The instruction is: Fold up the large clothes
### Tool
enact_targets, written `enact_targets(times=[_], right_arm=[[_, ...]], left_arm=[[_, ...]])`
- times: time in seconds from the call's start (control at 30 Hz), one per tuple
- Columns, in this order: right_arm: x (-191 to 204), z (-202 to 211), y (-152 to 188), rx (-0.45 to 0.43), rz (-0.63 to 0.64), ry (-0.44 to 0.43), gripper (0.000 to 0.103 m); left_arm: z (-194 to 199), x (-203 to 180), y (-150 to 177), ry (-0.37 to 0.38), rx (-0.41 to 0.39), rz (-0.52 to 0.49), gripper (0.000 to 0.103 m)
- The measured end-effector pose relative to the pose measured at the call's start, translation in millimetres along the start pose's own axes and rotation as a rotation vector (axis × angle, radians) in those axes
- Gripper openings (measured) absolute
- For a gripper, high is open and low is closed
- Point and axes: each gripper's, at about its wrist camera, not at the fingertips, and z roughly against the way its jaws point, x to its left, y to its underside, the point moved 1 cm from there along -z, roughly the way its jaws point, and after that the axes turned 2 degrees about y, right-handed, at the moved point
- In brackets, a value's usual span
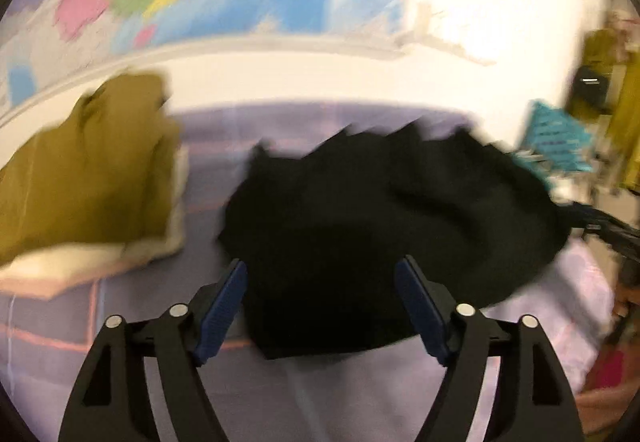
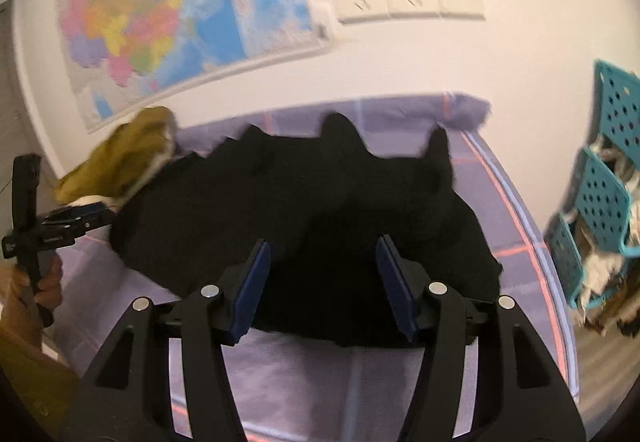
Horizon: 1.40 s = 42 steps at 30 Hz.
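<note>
A black garment (image 1: 384, 226) lies crumpled in a heap on the lavender checked bedsheet (image 1: 360, 394); it also shows in the right wrist view (image 2: 320, 209). My left gripper (image 1: 322, 306) is open and empty, its blue pads just above the garment's near edge. My right gripper (image 2: 322, 282) is open and empty, also over the garment's near edge. The left gripper's body (image 2: 60, 230) shows at the left of the right wrist view, beside the garment. The left wrist view is blurred.
A folded olive and cream garment (image 1: 88, 181) lies at the bed's left against the wall, also seen in the right wrist view (image 2: 120, 157). A map (image 2: 180, 13) hangs on the wall. Teal perforated baskets (image 2: 604, 193) with clothes stand right of the bed.
</note>
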Motion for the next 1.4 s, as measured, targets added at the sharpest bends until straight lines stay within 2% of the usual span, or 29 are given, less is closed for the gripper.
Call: enact_targets(times=[0.07, 0.1, 0.2, 0.27, 0.33, 0.43, 0.47, 0.5, 0.53, 0.63, 0.8, 0.87, 0.93, 1.03, 1.13, 1.27, 1.4], right_arm=[[17.4, -0.9, -0.5, 0.001, 0.054, -0.023, 0.056], [25.6, -6.7, 0.1, 0.012, 0.072, -0.031, 0.055], [40.0, -31.0, 4.7, 0.066, 0.107, -0.033, 0.055], [44.4, -57.3, 13.4, 0.126, 0.120, -0.021, 0.056], [44.0, -72.3, 19.0, 0.161, 0.107, -0.022, 0.056], [42.3, -64.4, 15.0, 0.153, 0.086, -0.039, 0.056], [40.3, -58.8, 13.9, 0.151, 0.063, -0.061, 0.058], [37.0, -54.5, 13.3, 0.155, 0.032, -0.092, 0.065], [30.5, -47.0, 13.6, 0.160, -0.017, -0.130, 0.066], [13.4, -22.0, 17.7, 0.144, -0.096, -0.160, 0.066], [-13.8, -0.9, 34.7, 0.169, -0.254, -0.234, 0.070], [-21.8, -3.6, 45.1, 0.197, -0.327, -0.273, 0.071], [-29.0, -10.8, 53.1, 0.221, -0.400, -0.297, 0.073], [-37.8, -25.2, 60.3, 0.254, -0.486, -0.278, 0.072], [-36.6, -29.2, 52.9, 0.225, -0.497, -0.272, 0.075], [-34.7, -37.8, 49.1, 0.208, -0.520, -0.253, 0.075], [-36.2, -40.8, 48.2, 0.189, -0.549, -0.249, 0.076]], left_arm=[[3.4, -19.1, -2.2, 0.083, -0.034, -0.058, 0.081], [-0.3, -25.7, -2.4, 0.088, -0.030, -0.072, 0.081], [-36.8, -43.8, 1.0, 0.097, 0.064, -0.091, 0.081], [-62.0, -47.8, 4.7, 0.082, 0.129, -0.087, 0.081], [-77.4, -48.9, 7.8, 0.042, 0.162, -0.087, 0.082], [-79.9, -49.4, 8.1, 0.024, 0.157, -0.091, 0.083], [-77.0, -47.8, 8.3, 0.024, 0.161, -0.082, 0.083], [-73.8, -45.2, 7.6, 0.032, 0.159, -0.068, 0.083], [-71.0, -43.2, 7.9, 0.036, 0.156, -0.060, 0.083], [-59.3, -34.8, 6.3, 0.065, 0.139, -0.014, 0.081], [-28.2, -21.8, 15.3, 0.196, 0.122, 0.058, 0.081], [-22.8, -20.4, 21.4, 0.265, 0.139, 0.078, 0.081], [-20.7, -19.3, 30.7, 0.302, 0.162, 0.091, 0.082], [-29.2, -18.1, 43.2, 0.355, 0.230, 0.147, 0.082], [-42.9, -16.2, 53.3, 0.376, 0.289, 0.205, 0.081], [-47.8, -12.5, 52.7, 0.389, 0.275, 0.259, 0.083], [-53.8, -2.5, 50.4, 0.428, 0.248, 0.355, 0.089]])
